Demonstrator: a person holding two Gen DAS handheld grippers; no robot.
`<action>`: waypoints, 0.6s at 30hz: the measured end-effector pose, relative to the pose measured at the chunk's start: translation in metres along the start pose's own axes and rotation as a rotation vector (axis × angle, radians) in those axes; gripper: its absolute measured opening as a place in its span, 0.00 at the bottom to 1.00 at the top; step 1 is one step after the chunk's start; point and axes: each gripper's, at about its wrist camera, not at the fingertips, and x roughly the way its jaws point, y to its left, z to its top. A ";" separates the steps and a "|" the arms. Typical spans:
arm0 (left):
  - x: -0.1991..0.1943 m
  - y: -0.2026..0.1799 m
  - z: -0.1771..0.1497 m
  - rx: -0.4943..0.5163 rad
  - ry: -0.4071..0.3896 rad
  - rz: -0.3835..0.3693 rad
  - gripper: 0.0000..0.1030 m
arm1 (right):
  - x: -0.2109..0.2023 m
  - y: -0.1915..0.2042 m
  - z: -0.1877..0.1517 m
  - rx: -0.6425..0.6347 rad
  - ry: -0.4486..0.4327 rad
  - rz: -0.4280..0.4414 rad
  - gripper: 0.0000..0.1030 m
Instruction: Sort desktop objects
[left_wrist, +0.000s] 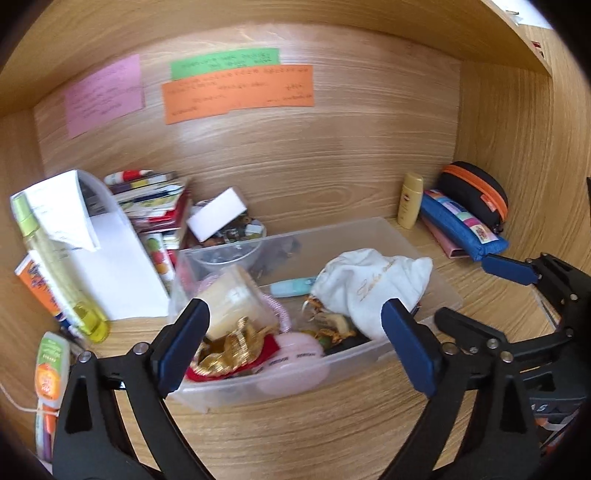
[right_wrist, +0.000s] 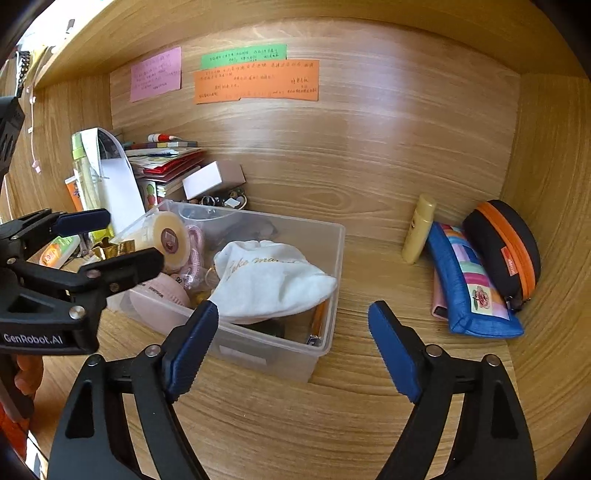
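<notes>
A clear plastic bin (left_wrist: 439, 295) (right_wrist: 334, 258) sits on the wooden desk, holding a white cloth pouch (left_wrist: 373, 284) (right_wrist: 269, 280), a pale round container (left_wrist: 236, 299) (right_wrist: 171, 236), gold and pink trinkets (left_wrist: 229, 350) and a pink case (right_wrist: 159, 291). My left gripper (left_wrist: 295, 347) is open and empty, just above the bin's near side; it also shows in the right wrist view (right_wrist: 110, 236). My right gripper (right_wrist: 293, 347) is open and empty, at the bin's right front corner; it shows at the right of the left wrist view (left_wrist: 476, 295).
A yellow tube (right_wrist: 419, 229), a blue pencil case (right_wrist: 469, 284) and a black case with orange zip (right_wrist: 506, 247) lie at the right wall. Stacked books (left_wrist: 155, 203), a white box (left_wrist: 218, 212), a bowl of small items (left_wrist: 236, 236) and bottles (left_wrist: 55, 266) crowd the left.
</notes>
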 end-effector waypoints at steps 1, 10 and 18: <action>-0.003 0.001 -0.002 -0.002 -0.001 0.010 0.93 | -0.001 0.001 0.000 0.000 0.001 0.001 0.80; -0.018 0.012 -0.017 -0.036 0.021 0.037 0.93 | -0.018 0.001 -0.008 0.018 0.006 0.021 0.81; -0.033 0.016 -0.026 -0.059 0.010 0.043 0.93 | -0.031 0.004 -0.012 0.018 -0.012 0.038 0.85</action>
